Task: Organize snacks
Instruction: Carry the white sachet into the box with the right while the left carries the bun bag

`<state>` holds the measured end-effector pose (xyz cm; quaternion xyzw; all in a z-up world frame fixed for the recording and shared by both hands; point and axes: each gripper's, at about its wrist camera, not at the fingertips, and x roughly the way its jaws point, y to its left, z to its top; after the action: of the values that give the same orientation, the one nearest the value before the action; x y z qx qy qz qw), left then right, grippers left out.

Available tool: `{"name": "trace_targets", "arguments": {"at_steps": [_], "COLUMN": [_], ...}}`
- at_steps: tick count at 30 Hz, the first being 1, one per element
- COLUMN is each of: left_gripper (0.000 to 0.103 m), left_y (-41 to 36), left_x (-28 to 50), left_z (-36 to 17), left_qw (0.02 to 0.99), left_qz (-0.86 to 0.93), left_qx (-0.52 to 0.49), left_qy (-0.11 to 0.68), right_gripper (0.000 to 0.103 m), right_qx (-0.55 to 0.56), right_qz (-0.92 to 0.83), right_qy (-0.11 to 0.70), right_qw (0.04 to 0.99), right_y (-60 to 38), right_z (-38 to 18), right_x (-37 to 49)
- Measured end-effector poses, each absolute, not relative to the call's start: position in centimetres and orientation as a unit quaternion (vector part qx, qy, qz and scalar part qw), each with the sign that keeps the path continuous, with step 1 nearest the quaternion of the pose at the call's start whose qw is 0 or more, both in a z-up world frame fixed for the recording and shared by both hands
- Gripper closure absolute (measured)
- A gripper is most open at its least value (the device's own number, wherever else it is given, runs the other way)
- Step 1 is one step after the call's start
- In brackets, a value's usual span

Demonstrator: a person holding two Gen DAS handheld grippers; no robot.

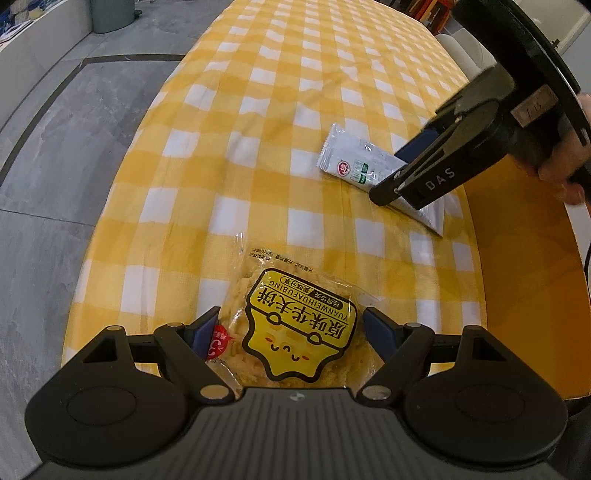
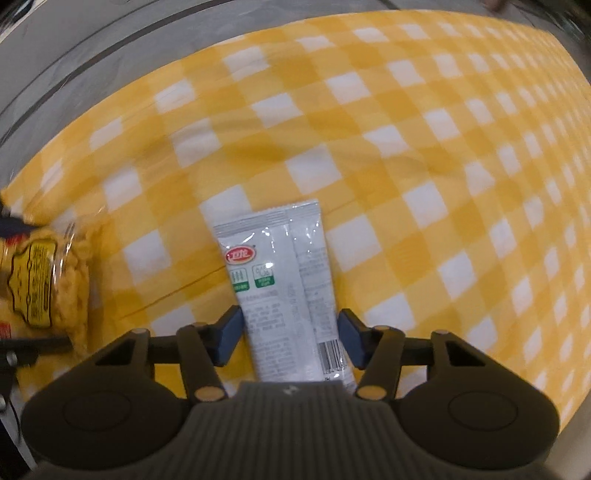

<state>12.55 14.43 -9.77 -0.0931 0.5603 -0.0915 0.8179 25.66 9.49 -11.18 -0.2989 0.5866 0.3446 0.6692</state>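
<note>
A clear packet with a yellow label, holding a waffle cake, lies on the yellow checked tablecloth between the fingers of my left gripper. The jaws touch both sides of the packet. It also shows at the left edge of the right wrist view. A long white snack packet lies flat between the fingers of my right gripper, whose jaws stand close to its two sides. In the left wrist view the right gripper sits over the white packet.
An orange container wall stands at the right of the table. The table's left edge drops to a grey tiled floor. A grey bin stands on the floor far back.
</note>
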Motion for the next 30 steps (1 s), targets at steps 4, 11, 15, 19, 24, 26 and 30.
{"name": "trace_targets", "arguments": {"at_steps": [4,11,15,19,24,26,30], "left_gripper": [0.009,0.009,0.009,0.009,0.009,0.009,0.009], "left_y": [14.6,15.2,15.6,15.8,15.8,15.6,15.6], "left_x": [12.4,12.4,12.4,12.5,12.5,12.5,12.4], "left_z": [-9.6,-9.5,-9.4,-9.6,-9.7,-9.7,-9.5], "left_qw": [0.820,0.823,0.827,0.829,0.826,0.827,0.821], "left_qz": [-0.090,-0.070,-0.050,-0.035,-0.031,-0.029,-0.042], "left_qx": [-0.097,-0.094,-0.088,-0.080,-0.083,-0.081,-0.101], "left_qy": [0.556,0.555,0.553,0.553,0.556,0.556,0.560], "right_gripper": [0.049,0.050,0.051,0.052,0.053,0.053,0.054], "right_qx": [-0.262,-0.198,-0.195,-0.196,-0.184,-0.175,-0.183], "right_qz": [0.317,0.237,0.228,0.222,0.208,0.201,0.207], "right_qy": [0.600,0.644,0.648,0.650,0.649,0.649,0.646], "right_qw": [0.686,0.700,0.700,0.700,0.709,0.713,0.712], "right_y": [8.8,8.6,8.5,8.5,7.6,7.4,7.1], "right_z": [-11.0,-10.8,-10.6,-10.4,-10.5,-10.5,-10.4], "right_x": [24.4,21.2,19.5,17.9,15.6,14.9,13.1]}}
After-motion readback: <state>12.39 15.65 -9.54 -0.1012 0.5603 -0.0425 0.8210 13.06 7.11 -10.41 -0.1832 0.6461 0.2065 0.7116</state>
